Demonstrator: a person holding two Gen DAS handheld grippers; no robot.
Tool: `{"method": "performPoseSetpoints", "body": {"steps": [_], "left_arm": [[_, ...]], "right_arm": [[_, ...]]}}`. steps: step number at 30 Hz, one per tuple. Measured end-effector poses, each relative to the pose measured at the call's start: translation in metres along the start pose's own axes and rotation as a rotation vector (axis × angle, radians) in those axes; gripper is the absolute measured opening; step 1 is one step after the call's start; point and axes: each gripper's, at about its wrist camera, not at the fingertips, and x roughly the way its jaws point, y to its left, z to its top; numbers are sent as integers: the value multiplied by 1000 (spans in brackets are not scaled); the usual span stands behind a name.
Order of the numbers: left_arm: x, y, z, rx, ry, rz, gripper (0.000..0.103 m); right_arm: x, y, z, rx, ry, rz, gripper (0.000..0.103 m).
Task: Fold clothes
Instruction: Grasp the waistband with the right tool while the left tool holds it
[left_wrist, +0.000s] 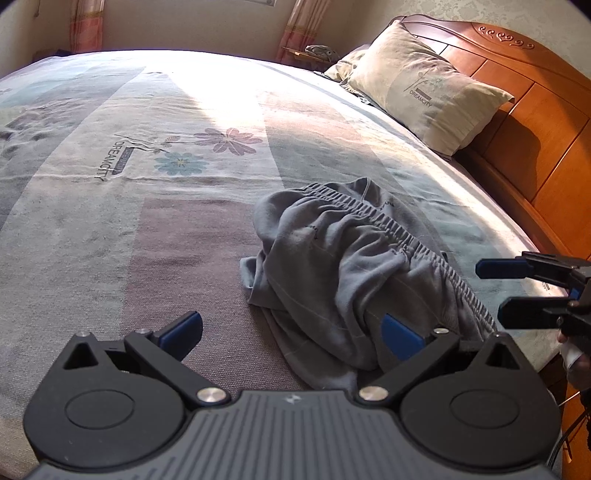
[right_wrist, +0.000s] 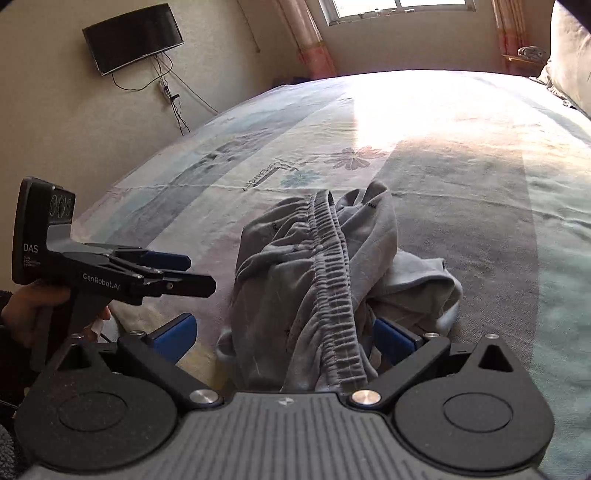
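Note:
Crumpled grey trousers (left_wrist: 343, 266) with an elastic waistband (left_wrist: 402, 236) lie in a heap on the bed. My left gripper (left_wrist: 291, 330) is open at the heap's near left edge, its right fingertip (left_wrist: 400, 334) against the cloth, and nothing is gripped. My right gripper (left_wrist: 496, 290) comes in from the right, open, just short of the waistband. In the right wrist view, the trousers (right_wrist: 314, 280) lie between the wide-open fingers of my right gripper (right_wrist: 284, 334), the waistband (right_wrist: 332, 280) running toward the camera. The left gripper (right_wrist: 192, 273) hovers to the left of the heap, held by a hand (right_wrist: 29, 306).
The bed sheet (left_wrist: 155, 206) is striped with a flower print and a bright patch of sun at the far side. A pillow (left_wrist: 424, 88) leans on the wooden headboard (left_wrist: 535, 122) at right. A wall-mounted screen (right_wrist: 133, 37) and a window (right_wrist: 399, 7) lie beyond the bed.

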Motion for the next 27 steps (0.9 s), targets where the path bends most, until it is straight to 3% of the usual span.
{"method": "performPoseSetpoints", "body": {"steps": [4,10,12,15,19,21,24,27], "left_arm": [[-1,1,1,-2,4,6,102],[0,5,-1,-10,15,3,102],[1,6,-2,-12,16,-1,102],[2,8,-1,-14,15,-8,102],[4,9,-2,-30,18,-14,102],[3,10,-3,-35,20,-19,102],[2,13,-4,-38,28,-11,102],[1,18,-5,-66,30,-6,102]], "right_arm": [[22,-16,32,44,-51,126,103],[75,-39,36,103,59,134,103],[74,-42,30,147,66,165,103],[56,-30,25,145,26,289,103],[76,-32,23,139,105,267,103],[94,-46,13,158,153,296,103],[92,-65,5,197,121,386,103],[83,-69,7,278,109,393,102]]}}
